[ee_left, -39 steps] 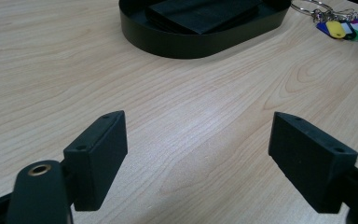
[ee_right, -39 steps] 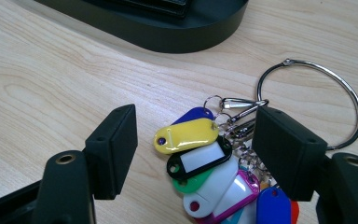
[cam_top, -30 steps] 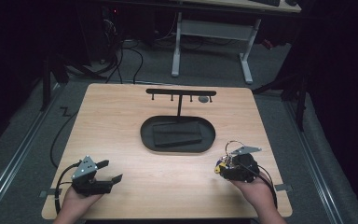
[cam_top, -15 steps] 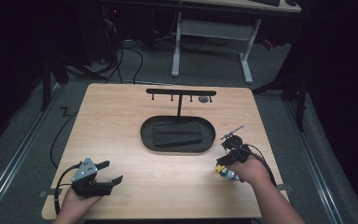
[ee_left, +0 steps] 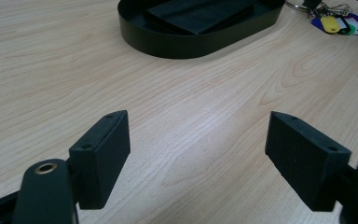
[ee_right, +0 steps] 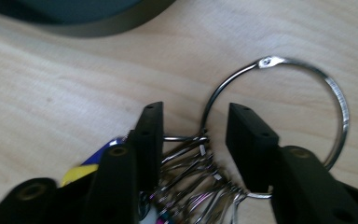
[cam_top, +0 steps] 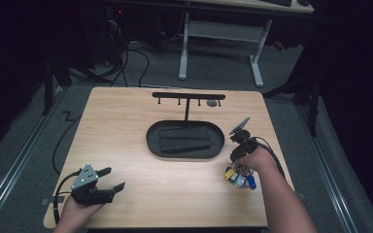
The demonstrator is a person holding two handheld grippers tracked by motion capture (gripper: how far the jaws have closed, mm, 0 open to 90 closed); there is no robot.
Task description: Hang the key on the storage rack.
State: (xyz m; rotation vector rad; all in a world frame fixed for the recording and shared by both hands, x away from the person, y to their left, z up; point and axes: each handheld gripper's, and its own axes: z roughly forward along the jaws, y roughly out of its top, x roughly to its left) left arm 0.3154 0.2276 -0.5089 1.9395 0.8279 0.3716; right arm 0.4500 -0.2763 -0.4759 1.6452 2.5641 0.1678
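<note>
A bunch of keys with coloured tags lies on the wooden table at the right, just below the person's right hand. My right gripper points down at it. In the right gripper view its jaws stand narrowly apart with the bundle of small rings pinched between them, and the large steel ring loops past the right jaw. My left gripper rests at the front left, jaws wide apart over bare wood with nothing between them.
A black oval tray holding a flat black block sits mid-table. Behind it stands a black T-shaped rack with hooks, with a small grey round thing beside it. A white-legged desk stands beyond the table.
The right hand has shifted forward toward the tray and tipped the right gripper steeply down onto the keys. The keys moved slightly. The left gripper has stayed put.
</note>
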